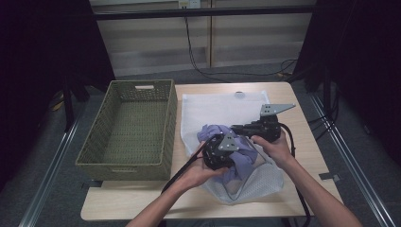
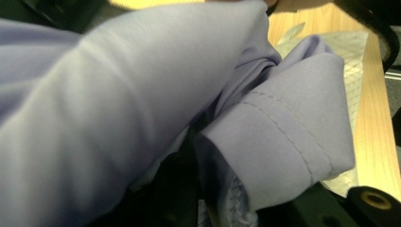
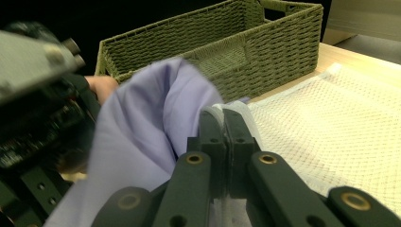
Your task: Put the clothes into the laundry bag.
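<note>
A lavender garment (image 1: 211, 132) lies bunched at the mouth of a white mesh bag (image 1: 213, 106) on the table. My left gripper (image 1: 218, 152) is buried in the garment (image 2: 118, 109), whose folds drape over its jaws; the cloth comes up from between them, so it looks shut on it. My right gripper (image 1: 242, 128) is shut on the mesh bag's white edge (image 3: 239, 111), its jaws pressed together (image 3: 223, 118) beside the lavender cloth (image 3: 142, 137). The bag's mesh (image 3: 340, 123) spreads flat to the right in the right gripper view.
A green woven basket (image 1: 97, 127) stands on the table's left side, close to the bag, and its wall (image 3: 283, 42) rises just behind the cloth. Bare wood (image 2: 373, 123) runs along the table's right edge. Cables trail toward the person.
</note>
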